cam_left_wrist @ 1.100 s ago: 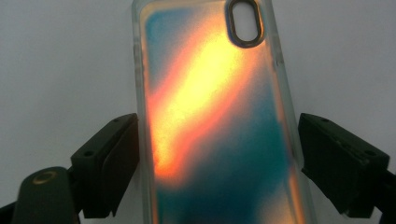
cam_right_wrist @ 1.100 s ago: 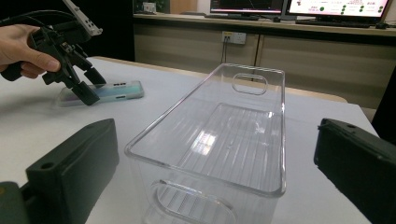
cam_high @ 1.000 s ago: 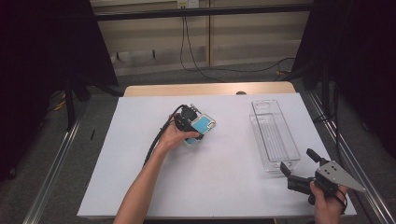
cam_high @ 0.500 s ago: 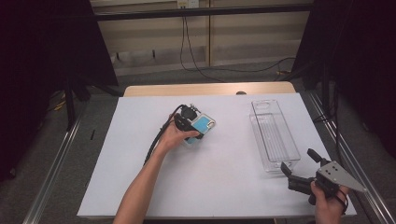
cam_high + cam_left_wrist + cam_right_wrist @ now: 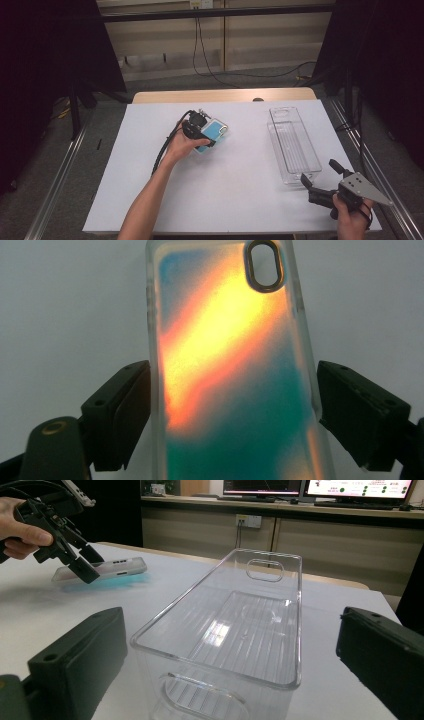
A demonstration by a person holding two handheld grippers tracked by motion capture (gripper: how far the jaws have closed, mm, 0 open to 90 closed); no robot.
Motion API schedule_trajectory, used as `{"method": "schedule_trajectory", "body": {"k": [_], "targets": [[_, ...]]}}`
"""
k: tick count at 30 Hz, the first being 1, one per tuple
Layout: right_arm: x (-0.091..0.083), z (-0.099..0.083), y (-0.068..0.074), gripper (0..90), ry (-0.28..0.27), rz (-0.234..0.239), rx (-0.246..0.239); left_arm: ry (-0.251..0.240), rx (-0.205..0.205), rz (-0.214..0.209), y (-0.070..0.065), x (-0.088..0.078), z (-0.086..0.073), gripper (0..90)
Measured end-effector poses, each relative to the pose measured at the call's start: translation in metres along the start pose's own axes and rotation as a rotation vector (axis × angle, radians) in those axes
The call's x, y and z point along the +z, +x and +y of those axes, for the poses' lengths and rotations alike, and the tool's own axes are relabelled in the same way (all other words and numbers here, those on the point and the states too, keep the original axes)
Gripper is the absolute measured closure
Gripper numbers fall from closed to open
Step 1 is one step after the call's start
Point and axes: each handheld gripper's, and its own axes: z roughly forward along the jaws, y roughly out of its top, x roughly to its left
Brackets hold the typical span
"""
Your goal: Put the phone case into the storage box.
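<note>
A translucent phone case (image 5: 225, 340) with an orange and teal sheen sits between the jaws of my left gripper (image 5: 234, 390). Both pads press on its long edges. In the high view this gripper (image 5: 206, 134) and the case (image 5: 218, 131) are at the table's middle, slightly to the left. The right gripper view shows the case (image 5: 115, 567) low over the table, a teal glow beneath it; whether it touches I cannot tell. My right gripper (image 5: 319, 171) stands open at the near right, just before the near end of a clear plastic bin (image 5: 292, 147), with nothing held.
The white table top (image 5: 240, 200) carries the empty bin (image 5: 175, 605) lengthwise along its right side. A black cable (image 5: 165, 147) trails from the left gripper toward the near left. Metal rails (image 5: 60, 180) run along both table sides.
</note>
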Motion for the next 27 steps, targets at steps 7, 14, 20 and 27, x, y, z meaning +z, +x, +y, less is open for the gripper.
{"method": "schedule_trajectory", "body": {"k": [7,14,20,27], "targets": [[-0.001,0.0,0.0,0.0,-0.001,-0.001,0.0,-0.05,-0.008,0.007,0.003,-0.011,-0.007,16.9],[-0.002,0.001,0.0,0.0,-0.004,-0.005,-0.003,-0.091,-0.027,0.015,0.005,-0.019,-0.018,16.9],[-0.002,0.001,0.0,0.0,-0.003,-0.008,-0.002,-0.125,-0.02,0.044,0.002,-0.031,-0.025,16.9],[-0.002,0.001,0.001,0.0,-0.007,-0.004,-0.003,-0.179,-0.016,0.061,-0.002,-0.041,-0.032,16.9]]}}
